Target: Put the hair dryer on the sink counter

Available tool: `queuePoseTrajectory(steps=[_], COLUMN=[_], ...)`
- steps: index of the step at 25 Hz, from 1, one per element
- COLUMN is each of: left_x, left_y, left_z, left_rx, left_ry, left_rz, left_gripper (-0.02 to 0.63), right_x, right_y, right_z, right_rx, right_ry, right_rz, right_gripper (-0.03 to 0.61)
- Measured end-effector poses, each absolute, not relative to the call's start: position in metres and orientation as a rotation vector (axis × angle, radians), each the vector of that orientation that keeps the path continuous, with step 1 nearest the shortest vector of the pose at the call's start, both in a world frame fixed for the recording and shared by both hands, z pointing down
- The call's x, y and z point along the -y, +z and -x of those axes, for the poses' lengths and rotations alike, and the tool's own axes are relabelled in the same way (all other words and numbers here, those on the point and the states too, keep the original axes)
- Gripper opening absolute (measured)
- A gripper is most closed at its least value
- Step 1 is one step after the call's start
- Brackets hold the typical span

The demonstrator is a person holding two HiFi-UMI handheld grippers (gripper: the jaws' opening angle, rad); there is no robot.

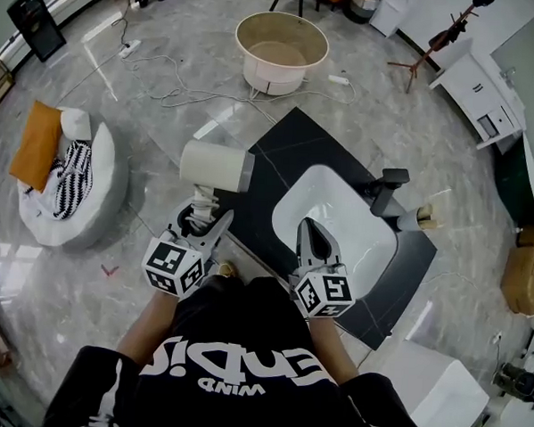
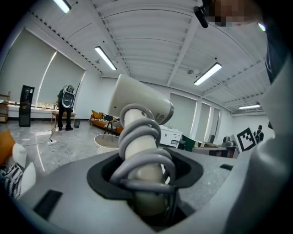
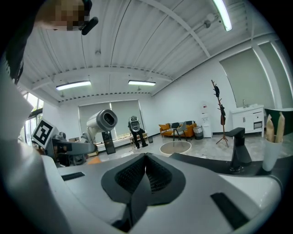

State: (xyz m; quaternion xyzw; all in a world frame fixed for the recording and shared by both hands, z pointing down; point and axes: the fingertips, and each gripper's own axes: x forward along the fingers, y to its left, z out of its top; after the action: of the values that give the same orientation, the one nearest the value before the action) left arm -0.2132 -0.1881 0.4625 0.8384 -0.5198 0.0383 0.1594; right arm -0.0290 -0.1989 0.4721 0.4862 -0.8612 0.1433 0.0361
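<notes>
The person stands at the near edge of the sink counter (image 1: 279, 155), a black slab with a white basin (image 1: 338, 223) sunk in it. The left gripper (image 1: 201, 221) (image 2: 144, 183) has its jaws standing wide and pressed on the handle of the hair dryer (image 1: 216, 165) (image 2: 142, 103). A grey cord (image 2: 142, 137) is wound in loops around this handle, so the jaws grip the cord together with it. The hair dryer is held upright, handle down, with its white barrel lying level. It is not on the counter: it hangs just beside the counter's left edge, with the barrel's end about over that edge.

The right gripper (image 1: 309, 226) (image 3: 145, 157) has its jaws closed together, and nothing is between them. It is over the near rim of the basin. At the counter's far right edge stands a black faucet (image 1: 386, 189) (image 3: 238, 148), and a cup (image 1: 418, 218) is just beside it.
</notes>
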Motion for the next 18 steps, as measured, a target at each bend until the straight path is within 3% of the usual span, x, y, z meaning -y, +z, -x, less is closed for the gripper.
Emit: queuePoseTrajectory(steps=[18], left_x=[0.254], left_y=[0.514], left_z=[0.163], left_rx=[1.249], left_ry=[0.235], left_rz=[-2.409], left_gripper=[0.244], right_x=[0.231], right_y=[0.477], right_z=[-0.016], right_rx=[2.586], right_ry=[0.447], right_rz=[-1.644], right_gripper=[0.023])
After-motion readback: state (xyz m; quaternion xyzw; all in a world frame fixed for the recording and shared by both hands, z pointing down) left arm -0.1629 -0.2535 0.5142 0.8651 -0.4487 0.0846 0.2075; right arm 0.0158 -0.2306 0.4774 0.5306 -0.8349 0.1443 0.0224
